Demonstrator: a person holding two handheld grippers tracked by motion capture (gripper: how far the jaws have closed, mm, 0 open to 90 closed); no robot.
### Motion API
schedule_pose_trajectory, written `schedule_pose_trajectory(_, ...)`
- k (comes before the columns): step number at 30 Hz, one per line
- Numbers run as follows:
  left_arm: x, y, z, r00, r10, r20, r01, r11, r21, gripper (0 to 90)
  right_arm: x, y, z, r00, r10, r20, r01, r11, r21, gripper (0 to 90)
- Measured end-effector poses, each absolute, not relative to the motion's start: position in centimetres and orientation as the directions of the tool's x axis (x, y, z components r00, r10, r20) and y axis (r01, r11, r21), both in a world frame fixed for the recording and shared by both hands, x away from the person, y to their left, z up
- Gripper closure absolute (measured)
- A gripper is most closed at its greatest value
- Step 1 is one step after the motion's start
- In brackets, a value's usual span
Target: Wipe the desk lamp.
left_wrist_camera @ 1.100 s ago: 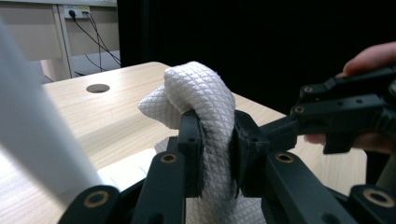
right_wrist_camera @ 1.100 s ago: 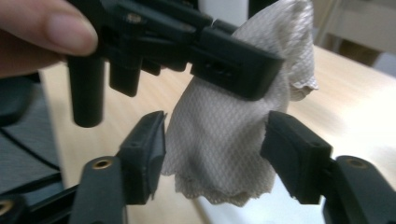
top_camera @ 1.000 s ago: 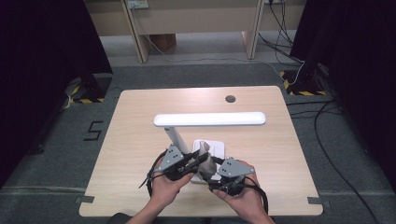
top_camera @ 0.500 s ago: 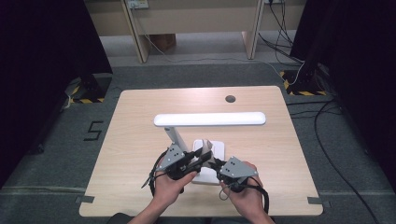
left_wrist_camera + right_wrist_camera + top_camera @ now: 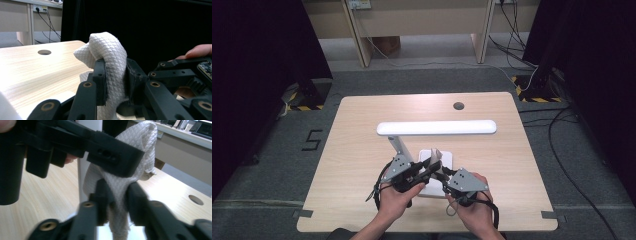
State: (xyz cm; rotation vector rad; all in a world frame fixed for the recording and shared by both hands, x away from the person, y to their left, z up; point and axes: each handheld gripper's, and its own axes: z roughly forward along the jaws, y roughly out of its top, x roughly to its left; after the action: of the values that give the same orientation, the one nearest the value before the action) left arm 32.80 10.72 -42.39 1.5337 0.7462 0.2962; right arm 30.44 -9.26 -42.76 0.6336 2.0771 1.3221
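**Both grippers held one cloth over the lamp base**

In the high view, the left gripper (image 5: 432,167) sat at the lower middle of the frame, just left of the right gripper (image 5: 446,181). Both met over the white base of the lamp (image 5: 437,128), whose long head crossed the middle of the table (image 5: 357,150). The cloth (image 5: 435,153) stood up between them, near the lamp stem.

In the left gripper view, the left gripper (image 5: 115,75) had its jaws narrow and pressed on the cloth (image 5: 107,50), which bulged above them at the centre. In the right gripper view, the right gripper (image 5: 117,195) also pinched the cloth (image 5: 135,147) from below, and the other gripper crossed the upper left of that frame, clamped on the same cloth.

The step seemed to be a regrasp or a passing of the cloth between the hands, probably before wiping the lamp. I judged that the next move called for one gripper to open while the other kept a firm hold, so that the cloth would not drop on the base.
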Motion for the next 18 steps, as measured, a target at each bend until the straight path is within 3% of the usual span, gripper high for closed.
schedule_pose_trajectory(3, 32.9, 10.7, -42.1, 0.767, 0.59, -0.252, 0.273, 0.056, 0.96, 68.4, 30.5, -9.7, -42.6, -0.715, 0.661, -0.228, 0.068, 0.39, 0.918, 84.0)
schedule_pose_trajectory(10, 31.6, 11.5, -40.8, 0.829, 0.539, -0.151, 0.181, -0.003, 0.983, 47.2, 30.6, -12.2, -41.6, -0.67, 0.707, -0.225, 0.047, 0.343, 0.938, 84.5)
schedule_pose_trajectory(13, 30.5, 12.5, -40.6, 0.842, 0.528, -0.113, 0.145, -0.019, 0.989, 46.0, 30.7, -13.4, -41.1, -0.651, 0.726, -0.22, 0.048, 0.329, 0.943, 84.5)
schedule_pose_trajectory(18, 29.2, 15.3, -41.3, 0.836, 0.541, -0.098, 0.126, -0.015, 0.992, 51.5, 30.8, -15.9, -40.7, -0.63, 0.747, -0.211, 0.023, 0.289, 0.957, 84.4)
